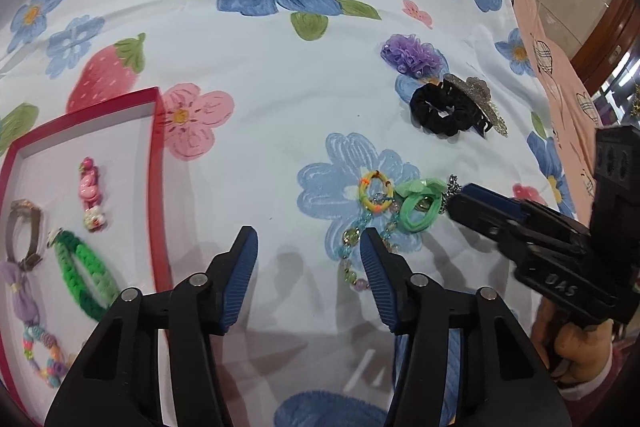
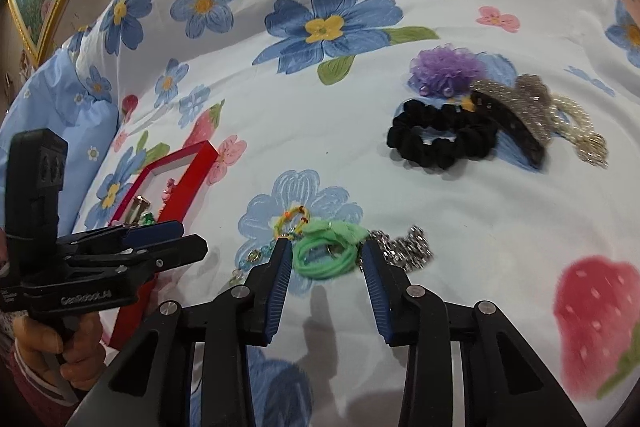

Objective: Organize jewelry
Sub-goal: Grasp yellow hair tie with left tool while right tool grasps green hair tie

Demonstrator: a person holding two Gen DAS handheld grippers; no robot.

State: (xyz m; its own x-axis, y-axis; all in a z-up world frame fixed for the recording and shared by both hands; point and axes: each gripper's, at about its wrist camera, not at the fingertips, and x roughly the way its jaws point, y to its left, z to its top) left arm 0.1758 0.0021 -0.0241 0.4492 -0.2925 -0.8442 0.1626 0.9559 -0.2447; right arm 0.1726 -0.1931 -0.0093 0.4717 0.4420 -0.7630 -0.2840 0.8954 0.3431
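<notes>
The right gripper (image 2: 324, 259) has its jaws apart, one on each side of the green hair tie (image 2: 326, 257), which lies on the flowered bed cover (image 2: 280, 115). The tips are low, close to the cloth, but I cannot tell if the pads already touch the tie. Just beside the tie lie a yellow ring band (image 2: 292, 219), a string of blue-green beads (image 1: 360, 247) and a silver chain (image 2: 404, 247); the chain is very near the right finger. The left gripper (image 1: 308, 247) is also wide apart and holds nothing; it hovers over the cover between the red tray (image 1: 158, 187) and this small heap.

The tray already holds a pink clip (image 1: 90, 193), a watch (image 1: 24, 231), a green braided band (image 1: 86, 273) and some other pieces. Farther away a black scrunchie (image 2: 440, 139), a purple flower tie (image 2: 444, 67) and a glitter claw clip (image 2: 520, 107) lie together, still not sorted.

In my judgement the step in hand is the pick-up of the green tie. The next move asks for closing on the tie alone, without catching the chain or the beads, then lifting it and carrying it left to the tray.
</notes>
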